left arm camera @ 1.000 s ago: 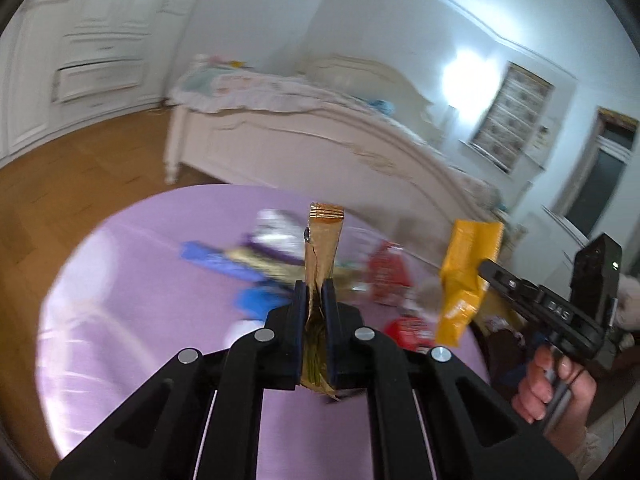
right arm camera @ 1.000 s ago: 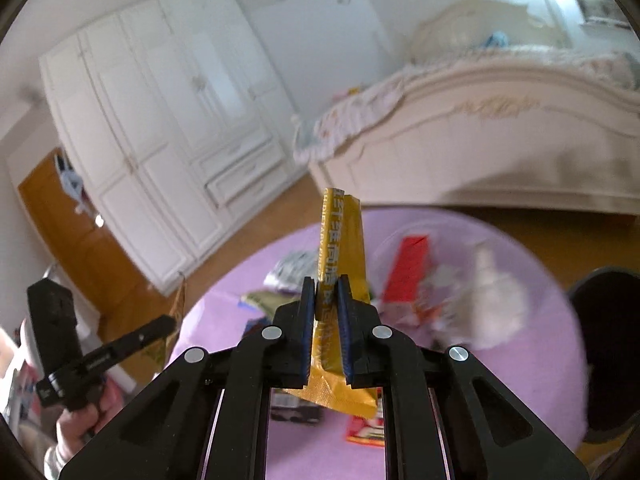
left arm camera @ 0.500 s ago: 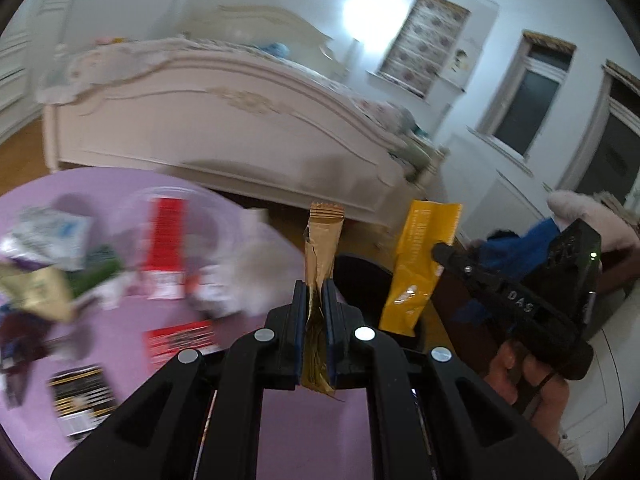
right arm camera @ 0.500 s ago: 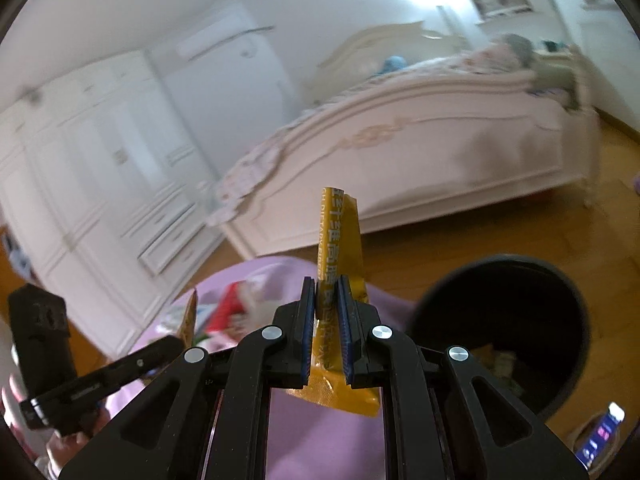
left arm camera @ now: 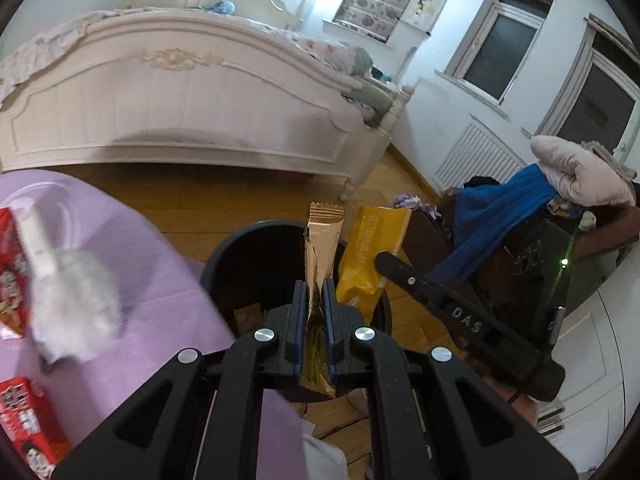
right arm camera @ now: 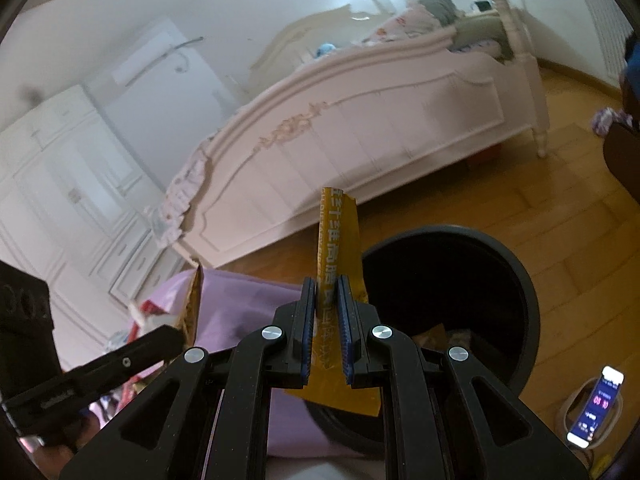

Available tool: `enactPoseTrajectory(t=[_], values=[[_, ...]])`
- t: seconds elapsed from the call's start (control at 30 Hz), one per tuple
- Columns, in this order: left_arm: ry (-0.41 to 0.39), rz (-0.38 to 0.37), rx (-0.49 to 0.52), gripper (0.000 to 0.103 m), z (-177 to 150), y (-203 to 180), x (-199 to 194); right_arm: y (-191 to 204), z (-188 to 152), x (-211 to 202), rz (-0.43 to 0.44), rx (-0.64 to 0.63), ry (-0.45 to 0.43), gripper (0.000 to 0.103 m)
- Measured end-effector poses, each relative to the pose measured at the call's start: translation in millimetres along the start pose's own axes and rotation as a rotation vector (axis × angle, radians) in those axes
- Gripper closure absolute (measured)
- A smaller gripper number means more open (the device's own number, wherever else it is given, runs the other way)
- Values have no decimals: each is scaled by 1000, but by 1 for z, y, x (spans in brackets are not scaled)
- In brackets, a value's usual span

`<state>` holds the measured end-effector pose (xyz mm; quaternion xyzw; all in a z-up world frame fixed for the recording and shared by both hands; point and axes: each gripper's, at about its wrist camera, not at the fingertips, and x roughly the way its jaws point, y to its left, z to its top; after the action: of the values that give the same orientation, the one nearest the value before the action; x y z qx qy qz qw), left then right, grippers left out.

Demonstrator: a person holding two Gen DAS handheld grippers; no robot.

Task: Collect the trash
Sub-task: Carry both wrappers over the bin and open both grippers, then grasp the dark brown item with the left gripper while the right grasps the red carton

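Hiding the black bin's (left arm camera: 224, 256) contents: gold wrapper (left arm camera: 322, 248), yellow wrapper (right arm camera: 338, 248).

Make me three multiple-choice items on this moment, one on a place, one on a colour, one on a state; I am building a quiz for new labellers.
1. Where is the black bin?
A. On the bed
B. On the floor beside the purple table
C. On the table

2. What colour is the wrapper in the right gripper?
A. Yellow
B. Green
C. Blue

3. How does the left gripper stand?
A. Wide open, empty
B. Shut on the gold wrapper
C. Shut on nothing

Key: 1 B, the bin stands on wood flooring at the table's edge. 2 A, yellow foil rises between the pads. 3 B, the pads pinch the gold strip.
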<state>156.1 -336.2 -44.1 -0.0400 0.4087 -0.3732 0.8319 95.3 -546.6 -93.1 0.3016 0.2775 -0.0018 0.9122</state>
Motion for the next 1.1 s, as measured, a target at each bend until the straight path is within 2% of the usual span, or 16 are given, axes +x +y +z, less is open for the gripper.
enactPoseTrajectory(t=[0.1,0.2,0.23,0.27,0.3,0.33,0.4,0.67,0.77,0.93,1.1], values=[[18,-5,16,93,0,-10,13,-12,-2,5,-8,19,7,90],[35,-5,37,85,1,-18,22,-27,-2,12,-27,35,24,90],[42,2,41,67,1,-20,25,-27,-2,13,-32,37,31,86],[36,14,34,39,1,-21,26,-28,-1,14,-40,39,38,78],[15,19,25,28,2,-21,24,-32,-2,14,-49,45,36,56],[-9,18,20,21,3,-22,21,-33,-3,12,-51,53,28,41],[-29,11,32,20,3,-25,15,-37,-4,6,-44,67,9,33],[-78,49,25,20,-3,-18,-25,-9,-7,-11,-18,40,9,30],[-132,82,-3,20,-11,-2,-60,15,-7,-14,7,1,22,30],[-206,181,-76,19,-31,36,-118,67,-18,-13,65,-88,69,30],[-272,346,-168,18,-63,92,-187,133,-40,-5,134,-200,143,30]])
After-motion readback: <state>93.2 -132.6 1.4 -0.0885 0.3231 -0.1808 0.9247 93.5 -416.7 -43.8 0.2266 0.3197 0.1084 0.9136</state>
